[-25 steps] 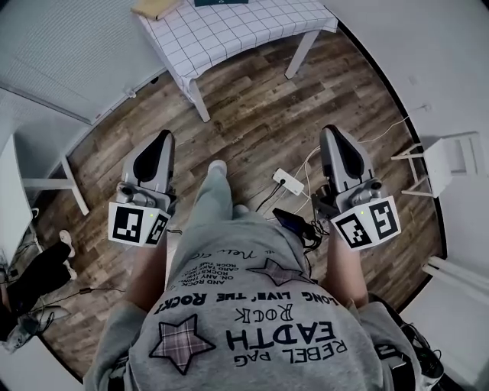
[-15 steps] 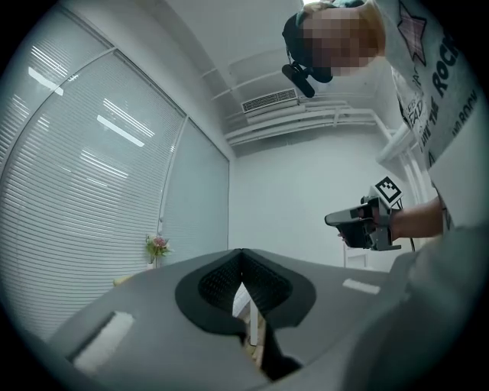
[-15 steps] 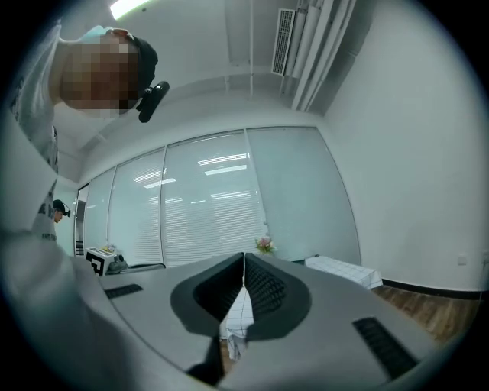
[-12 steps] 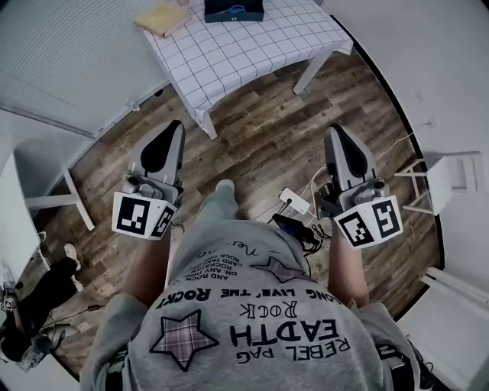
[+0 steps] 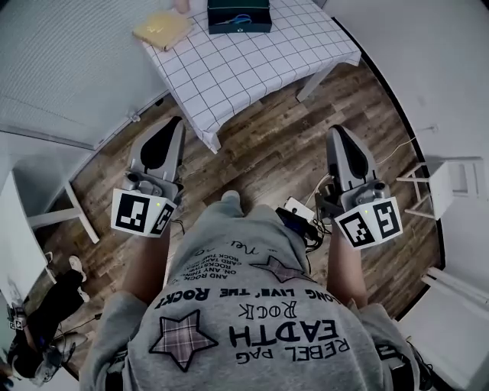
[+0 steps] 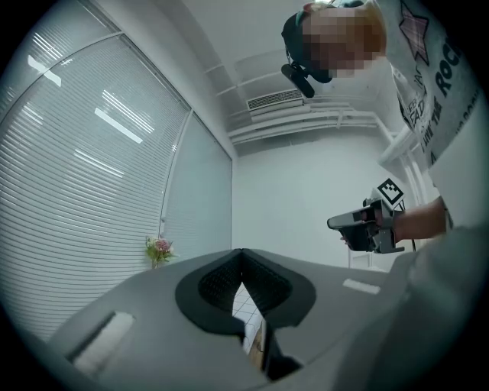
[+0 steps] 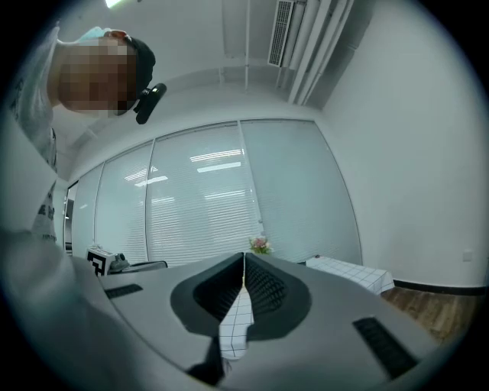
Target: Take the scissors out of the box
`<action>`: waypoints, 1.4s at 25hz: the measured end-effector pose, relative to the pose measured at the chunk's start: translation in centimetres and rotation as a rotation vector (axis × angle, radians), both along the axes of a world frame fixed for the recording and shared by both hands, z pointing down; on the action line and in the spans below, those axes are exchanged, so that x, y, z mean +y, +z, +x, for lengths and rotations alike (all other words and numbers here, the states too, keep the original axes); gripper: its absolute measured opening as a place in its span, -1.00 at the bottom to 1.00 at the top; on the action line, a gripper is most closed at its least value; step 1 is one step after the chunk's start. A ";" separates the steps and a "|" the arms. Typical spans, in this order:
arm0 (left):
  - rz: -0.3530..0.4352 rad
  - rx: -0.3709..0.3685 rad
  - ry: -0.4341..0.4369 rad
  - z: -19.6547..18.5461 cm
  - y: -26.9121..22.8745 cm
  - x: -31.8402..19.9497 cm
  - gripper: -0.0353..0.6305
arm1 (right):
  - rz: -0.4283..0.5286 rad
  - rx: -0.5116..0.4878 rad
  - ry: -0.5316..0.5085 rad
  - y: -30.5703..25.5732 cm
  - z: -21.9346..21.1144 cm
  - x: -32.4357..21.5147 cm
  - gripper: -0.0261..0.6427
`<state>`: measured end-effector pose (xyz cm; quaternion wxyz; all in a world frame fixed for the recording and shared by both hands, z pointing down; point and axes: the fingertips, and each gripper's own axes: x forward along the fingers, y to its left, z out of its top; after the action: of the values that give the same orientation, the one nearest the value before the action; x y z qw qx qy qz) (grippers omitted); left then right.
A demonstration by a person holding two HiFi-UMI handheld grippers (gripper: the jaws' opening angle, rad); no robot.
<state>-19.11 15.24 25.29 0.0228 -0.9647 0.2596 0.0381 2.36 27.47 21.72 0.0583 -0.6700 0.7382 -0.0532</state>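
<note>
Short of the table (image 5: 252,69), left tool (image 5: 173,126) and right tool (image 5: 337,134), both closed, empty.

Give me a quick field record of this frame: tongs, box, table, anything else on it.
left tongs: shut, empty, over the wood floor, short of the table
right tongs: shut, empty, also short of the table
box: dark, open top, far side of the table
scissors: bluish shape inside the box, not taken out
table: checked cloth
other: yellowish flat item on the table, left of the box
</note>
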 end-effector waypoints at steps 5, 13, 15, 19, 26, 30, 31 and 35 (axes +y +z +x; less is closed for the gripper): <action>-0.018 0.000 -0.003 0.1 0.4 -1.9 -0.87 | -0.025 -0.005 -0.001 0.5 0.1 -2.0 -0.88; -0.045 0.000 -0.043 0.9 1.5 -4.5 -0.87 | -0.022 -0.020 -0.044 0.8 1.4 -5.9 -0.88; -0.043 0.003 -0.067 1.2 1.5 -5.6 -0.87 | -0.023 -0.020 -0.067 0.9 1.9 -7.3 -0.88; -0.044 0.015 -0.116 2.5 1.3 -8.3 -0.87 | -0.028 -0.004 -0.108 0.5 3.7 -10.3 -0.88; -0.025 0.012 -0.173 6.3 0.5 -12.6 -0.87 | -0.008 -0.008 -0.146 -0.2 8.8 -15.5 -0.88; -0.022 0.007 -0.211 8.3 0.3 -14.6 -0.87 | 0.000 -0.012 -0.188 -0.6 10.8 -18.2 -0.88; -0.021 0.006 -0.219 8.8 0.3 -15.0 -0.87 | -0.001 -0.012 -0.198 -0.6 11.3 -18.8 -0.88; -0.022 0.004 -0.253 10.4 0.1 -16.2 -0.87 | -0.005 -0.018 -0.236 -0.4 13.2 -20.7 -0.88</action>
<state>-8.68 -0.96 25.44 0.0163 -0.9243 0.3798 0.0340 15.58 6.73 21.29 0.0564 -0.5780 0.8113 -0.0675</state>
